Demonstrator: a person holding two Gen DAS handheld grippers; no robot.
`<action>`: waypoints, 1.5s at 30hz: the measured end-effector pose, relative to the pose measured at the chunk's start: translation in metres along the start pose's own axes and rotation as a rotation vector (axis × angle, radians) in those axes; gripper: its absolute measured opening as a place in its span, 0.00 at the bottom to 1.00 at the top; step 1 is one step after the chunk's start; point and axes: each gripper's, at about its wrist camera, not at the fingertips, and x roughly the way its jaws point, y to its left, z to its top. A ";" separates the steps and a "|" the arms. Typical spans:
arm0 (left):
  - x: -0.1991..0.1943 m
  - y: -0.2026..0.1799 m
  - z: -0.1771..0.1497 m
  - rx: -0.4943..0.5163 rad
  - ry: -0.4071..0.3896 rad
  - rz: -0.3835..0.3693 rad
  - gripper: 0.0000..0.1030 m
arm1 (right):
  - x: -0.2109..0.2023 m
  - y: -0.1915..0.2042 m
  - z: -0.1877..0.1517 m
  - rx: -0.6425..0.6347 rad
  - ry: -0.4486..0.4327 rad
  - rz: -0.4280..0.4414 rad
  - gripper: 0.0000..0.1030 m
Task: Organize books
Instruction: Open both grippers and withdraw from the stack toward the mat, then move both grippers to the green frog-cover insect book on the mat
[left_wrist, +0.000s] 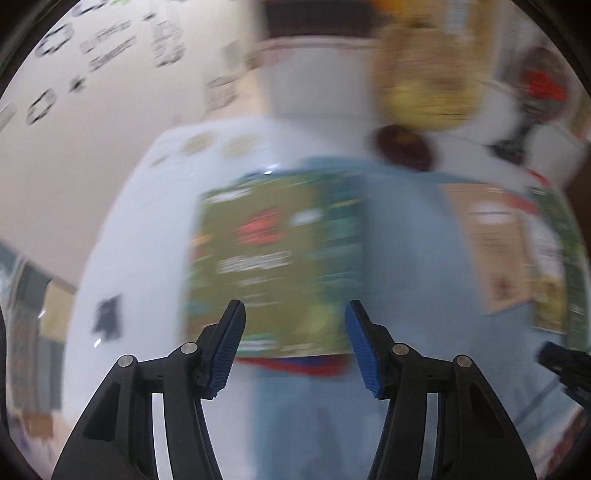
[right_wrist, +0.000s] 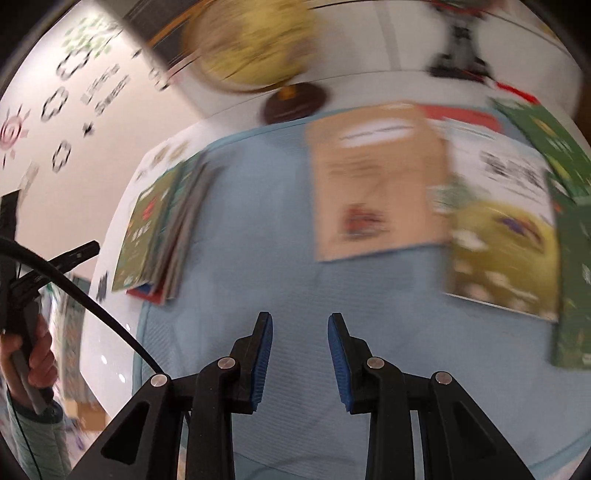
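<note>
Both grippers parted, left gripper (left_wrist: 295, 314) facing book stack (left_wrist: 275, 266), globe (right_wrist: 251, 44) behind.

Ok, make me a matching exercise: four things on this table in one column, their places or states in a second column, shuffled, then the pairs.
Things
1. book stack
2. tan book
3. globe
4. right gripper

Places or states
A. at the table's far edge, on a dark round base
B. open, empty, over the blue mat
C. lying alone on the mat, mid-table
D. at the mat's left edge, green cover on top

Pairs: 1-D, 2-C, 3-A, 4-B
</note>
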 end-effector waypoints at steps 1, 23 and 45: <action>-0.004 -0.015 0.002 0.015 -0.008 -0.021 0.58 | -0.008 -0.017 0.001 0.023 -0.005 0.002 0.29; 0.045 -0.424 0.058 0.139 0.060 -0.448 0.63 | -0.143 -0.343 0.078 0.239 -0.208 -0.162 0.56; 0.133 -0.491 0.066 0.139 0.175 -0.458 0.61 | -0.058 -0.385 0.143 0.073 -0.126 -0.216 0.34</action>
